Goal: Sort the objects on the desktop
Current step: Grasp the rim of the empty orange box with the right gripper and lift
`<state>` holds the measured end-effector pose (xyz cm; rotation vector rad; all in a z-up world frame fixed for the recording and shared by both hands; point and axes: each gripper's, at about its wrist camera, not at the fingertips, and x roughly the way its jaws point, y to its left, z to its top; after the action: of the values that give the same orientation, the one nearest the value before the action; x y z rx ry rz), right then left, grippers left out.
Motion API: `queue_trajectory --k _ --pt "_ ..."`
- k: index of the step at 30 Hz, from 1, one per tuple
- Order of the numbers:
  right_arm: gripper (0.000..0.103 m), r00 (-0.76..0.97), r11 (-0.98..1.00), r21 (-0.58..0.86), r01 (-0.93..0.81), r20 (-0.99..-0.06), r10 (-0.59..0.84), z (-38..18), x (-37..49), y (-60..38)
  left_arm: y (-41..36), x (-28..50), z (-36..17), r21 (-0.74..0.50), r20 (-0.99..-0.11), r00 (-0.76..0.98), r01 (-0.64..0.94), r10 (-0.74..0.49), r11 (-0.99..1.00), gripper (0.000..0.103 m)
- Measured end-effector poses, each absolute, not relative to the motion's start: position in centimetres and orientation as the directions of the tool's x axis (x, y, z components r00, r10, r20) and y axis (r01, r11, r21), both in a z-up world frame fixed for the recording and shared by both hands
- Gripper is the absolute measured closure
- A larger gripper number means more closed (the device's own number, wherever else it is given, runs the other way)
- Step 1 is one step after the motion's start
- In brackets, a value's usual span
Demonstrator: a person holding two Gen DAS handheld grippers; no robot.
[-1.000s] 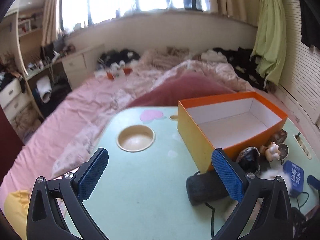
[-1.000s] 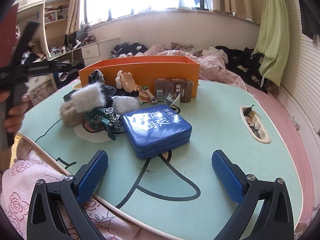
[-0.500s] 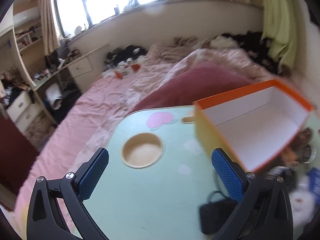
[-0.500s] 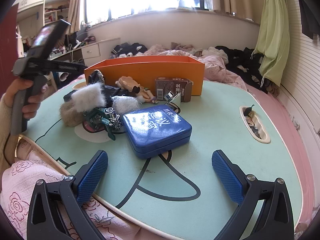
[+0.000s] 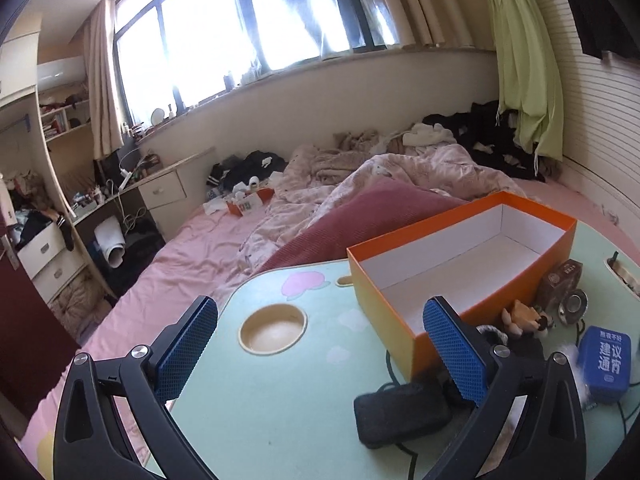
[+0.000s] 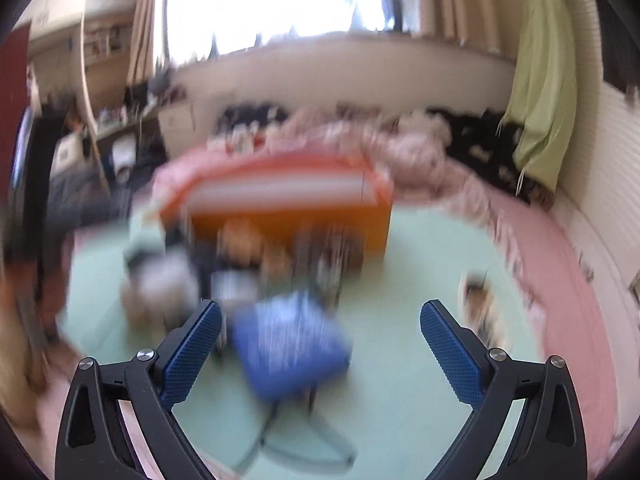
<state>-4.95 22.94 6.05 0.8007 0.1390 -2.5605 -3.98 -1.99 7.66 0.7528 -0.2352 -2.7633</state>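
Sorting has not put anything in the orange box yet; it sits empty at the right middle of the left picture, on the green counter. The left gripper has its fingers wide open and holds nothing. The right gripper is wide open and empty too, and its picture is very blurry.

To do this step well, I think one gripper should pick the nearest thing, like the black pouch at the lower middle, come down slowly, close gently around it, then lift it over the box wall and let go inside.

Counting: one orange box, one black pouch, one blue case, one small toy, one brown carton. The other bits at the lower right are too hidden to count.
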Motion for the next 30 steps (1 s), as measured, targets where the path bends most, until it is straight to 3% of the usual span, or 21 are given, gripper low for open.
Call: queue_trajectory --k 4,8,11,13,16,30 --pt "0.003 -0.679 -0.901 -0.007 0.434 -0.660 -0.323 9.5 -12.4 19.9 -1.3 -3.8 7.6 0.178 -0.543 -0.818 0.110 -0.191 -0.978 0.000" --pt "0.005 -0.583 -0.925 -0.009 0.379 -0.778 -0.232 8.7 -21.1 17.0 -1.0 -4.5 7.2 0.080 -0.634 -0.771 0.012 -0.061 -0.997 0.000" --pt "0.008 -0.565 -0.936 -0.079 0.342 -0.813 -0.138 7.1 -24.8 15.7 -0.9 -4.8 6.7 0.104 -0.644 -0.760 0.035 -0.094 -0.994 0.000" --pt "0.016 -0.507 -0.947 -0.072 0.315 -0.856 -0.104 5.2 -26.1 15.6 -0.9 -5.2 6.1 0.126 -0.652 -0.748 0.057 -0.126 -0.990 0.000" --pt "0.030 -0.385 -0.950 0.045 0.308 -0.907 -0.168 2.9 -26.0 16.3 -1.2 -5.6 5.6 0.115 -0.660 -0.741 0.062 -0.123 -0.991 0.000" --pt "0.025 -0.304 -0.946 0.183 0.269 -0.916 -0.263 2.7 -21.5 17.9 -1.5 -5.4 5.1 0.126 -0.656 -0.741 0.082 -0.146 -0.989 0.000"
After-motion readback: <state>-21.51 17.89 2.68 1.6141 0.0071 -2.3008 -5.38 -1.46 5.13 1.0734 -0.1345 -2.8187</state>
